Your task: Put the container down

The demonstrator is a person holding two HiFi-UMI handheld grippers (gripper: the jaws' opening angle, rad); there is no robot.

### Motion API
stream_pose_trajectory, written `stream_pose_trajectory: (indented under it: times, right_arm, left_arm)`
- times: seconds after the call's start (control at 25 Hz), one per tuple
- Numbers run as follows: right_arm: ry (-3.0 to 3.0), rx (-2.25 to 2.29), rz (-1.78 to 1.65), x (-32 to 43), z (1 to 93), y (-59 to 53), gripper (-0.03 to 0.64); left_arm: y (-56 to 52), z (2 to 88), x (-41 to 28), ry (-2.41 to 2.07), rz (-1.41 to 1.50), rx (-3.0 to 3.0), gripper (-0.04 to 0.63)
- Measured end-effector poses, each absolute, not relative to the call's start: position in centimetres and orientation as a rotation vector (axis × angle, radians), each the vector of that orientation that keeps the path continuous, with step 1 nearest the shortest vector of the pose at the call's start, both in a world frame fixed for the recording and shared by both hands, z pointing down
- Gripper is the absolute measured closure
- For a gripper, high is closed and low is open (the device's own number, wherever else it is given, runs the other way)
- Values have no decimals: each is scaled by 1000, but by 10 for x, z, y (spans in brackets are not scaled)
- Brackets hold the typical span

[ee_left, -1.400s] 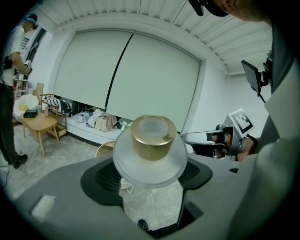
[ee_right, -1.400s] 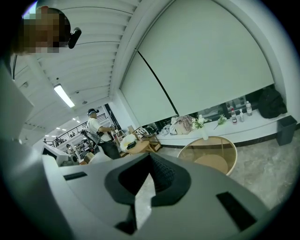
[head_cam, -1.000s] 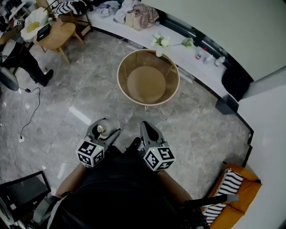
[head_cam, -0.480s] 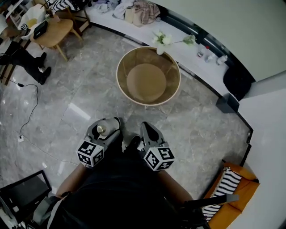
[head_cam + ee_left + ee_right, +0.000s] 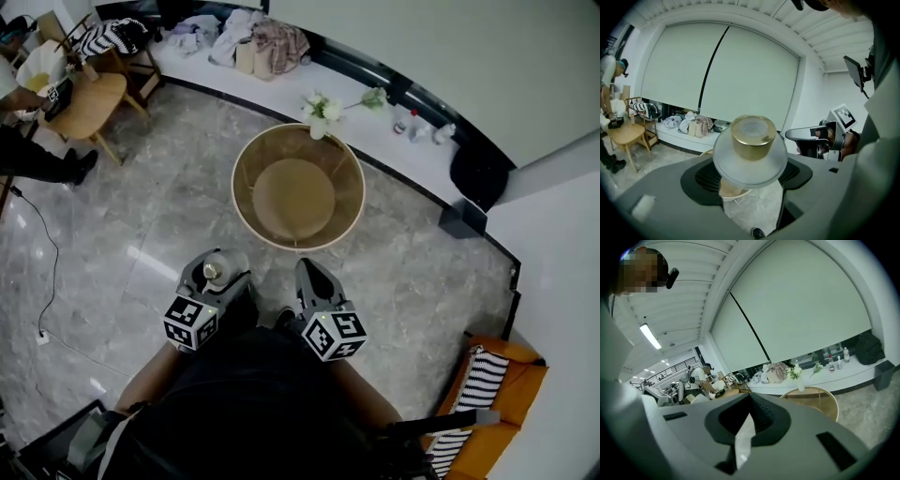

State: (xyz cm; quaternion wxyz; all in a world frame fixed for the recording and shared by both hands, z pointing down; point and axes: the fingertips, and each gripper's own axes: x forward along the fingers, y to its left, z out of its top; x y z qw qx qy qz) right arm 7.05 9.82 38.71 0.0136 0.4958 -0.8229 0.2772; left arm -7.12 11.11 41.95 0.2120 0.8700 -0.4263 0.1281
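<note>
Head view: my left claw [image 5: 217, 274] and right claw [image 5: 307, 274] sit side by side at 6 o'clock, table [image 5: 295, 192] up at 12.
Left gripper view: jaws clamped on the container [image 5: 751, 154], gold cap up, held in the air.
Right gripper view: jaws pretty much closed, nothing in them. Table's off at 4 o'clock.

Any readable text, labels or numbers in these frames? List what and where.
No readable text anywhere.
On the left marker cube and right marker cube: square coded patterns only, no letters or digits.
On the bottles on the white ledge: labels too small to read.
On the container: no print visible.
</note>
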Motion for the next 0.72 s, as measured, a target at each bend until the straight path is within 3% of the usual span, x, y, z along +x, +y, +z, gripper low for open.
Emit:
stream_pose_trajectory:
  times: [0.48, 0.72]
  right_arm:
    - [-2431, 1678, 856, 46, 393, 41, 609]
    - [-2389, 1665, 940, 65, 415, 20, 609]
  left_arm:
    - [17, 431, -123, -1127, 353, 2450, 259]
    - [-15, 449, -116, -1163, 391, 2394, 259]
